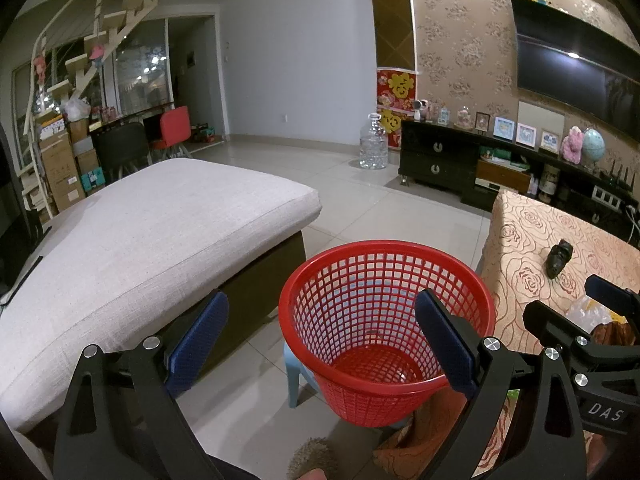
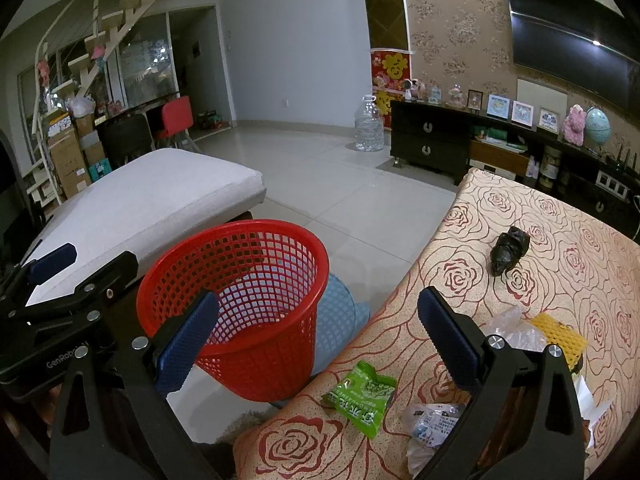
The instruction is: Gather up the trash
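A red mesh basket (image 1: pixel 386 328) (image 2: pixel 248 304) stands on a pale blue plastic stool (image 2: pixel 340 316) between the sofa and the table. My left gripper (image 1: pixel 320 344) hovers open above and just in front of the basket, nothing between its fingers. My right gripper (image 2: pixel 320 340) is open over the table's near corner, beside the basket. On the rose-patterned tablecloth (image 2: pixel 560 248) lie a green snack wrapper (image 2: pixel 364 396), a clear printed wrapper (image 2: pixel 430 424), crumpled clear plastic (image 2: pixel 510 330), a yellow foam net (image 2: pixel 558 334) and a black crumpled bag (image 2: pixel 508 252) (image 1: pixel 559 258) farther off.
A grey sofa cushion (image 1: pixel 140 248) fills the left. Tiled floor (image 2: pixel 340 184) runs back to a large water bottle (image 2: pixel 369 124) and a black TV cabinet (image 2: pixel 432 144) with frames and toys under a wall TV (image 2: pixel 572 36). Chairs and boxes stand under the stairs.
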Motion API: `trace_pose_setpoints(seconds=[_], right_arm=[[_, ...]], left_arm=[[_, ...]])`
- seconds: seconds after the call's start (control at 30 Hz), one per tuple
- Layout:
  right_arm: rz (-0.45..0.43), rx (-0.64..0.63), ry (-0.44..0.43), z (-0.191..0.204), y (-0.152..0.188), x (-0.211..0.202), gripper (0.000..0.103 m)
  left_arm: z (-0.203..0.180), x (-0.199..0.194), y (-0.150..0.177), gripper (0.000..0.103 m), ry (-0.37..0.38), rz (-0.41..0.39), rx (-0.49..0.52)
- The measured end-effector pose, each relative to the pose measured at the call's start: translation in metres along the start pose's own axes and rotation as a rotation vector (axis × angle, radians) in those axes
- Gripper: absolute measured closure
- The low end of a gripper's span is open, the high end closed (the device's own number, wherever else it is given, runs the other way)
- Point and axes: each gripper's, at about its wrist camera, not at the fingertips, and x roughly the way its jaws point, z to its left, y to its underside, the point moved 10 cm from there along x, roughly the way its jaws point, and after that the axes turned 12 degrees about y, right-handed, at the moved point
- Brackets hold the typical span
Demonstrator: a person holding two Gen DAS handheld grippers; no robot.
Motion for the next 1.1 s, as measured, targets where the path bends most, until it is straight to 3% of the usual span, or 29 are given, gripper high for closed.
trace_pose_setpoints(seconds=[1.1], right_arm=[[-0.002,0.005,0.001,0.000,-0.001,0.000,0.006]], left_arm=[[-0.004,0.001,0.011,0.012,0.008,0.007,0.002]])
